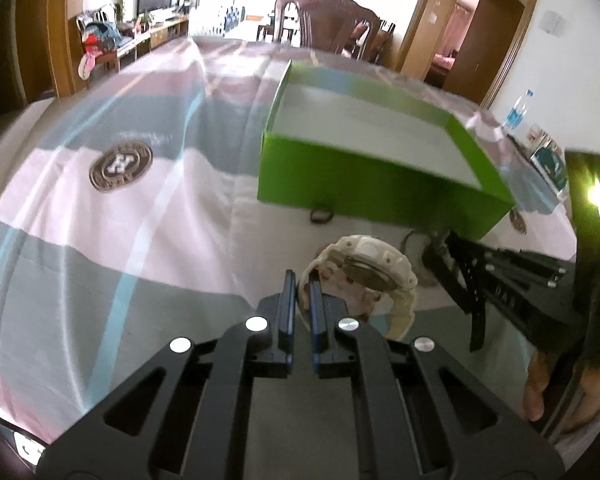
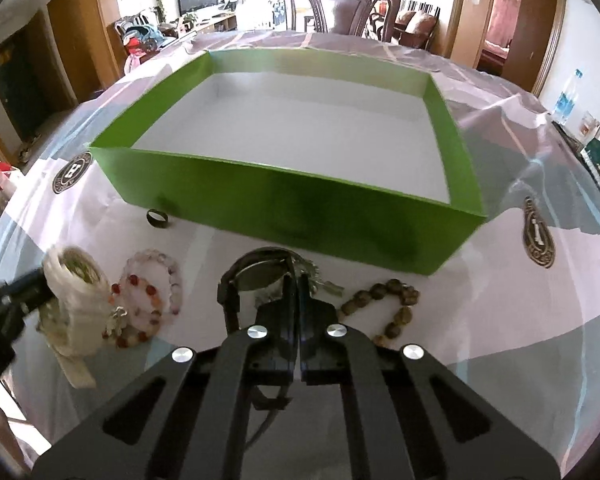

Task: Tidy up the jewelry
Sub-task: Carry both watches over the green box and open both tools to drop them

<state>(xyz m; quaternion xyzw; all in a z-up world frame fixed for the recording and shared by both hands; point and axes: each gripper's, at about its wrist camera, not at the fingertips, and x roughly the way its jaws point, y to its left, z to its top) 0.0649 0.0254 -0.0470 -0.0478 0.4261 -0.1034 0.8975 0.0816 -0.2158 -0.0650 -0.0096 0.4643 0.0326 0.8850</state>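
A green box (image 1: 380,184) with a white inside stands open on the table; it also shows in the right wrist view (image 2: 300,208). My left gripper (image 1: 303,280) is shut on the strap of a cream white watch (image 1: 364,268), held above the cloth; the watch also shows in the right wrist view (image 2: 74,280). My right gripper (image 2: 296,284) is shut on a dark watch (image 2: 256,272) just before the box's front wall. A pink and red bead bracelet (image 2: 148,300), a brown bead bracelet (image 2: 392,304) and a dark ring (image 2: 158,218) lie on the cloth.
The table has a pink, grey and blue striped cloth (image 1: 100,208) with round emblems. A dark wooden chair (image 2: 340,4) stands at the far side. A water bottle (image 2: 566,98) and boxes stand at the right edge.
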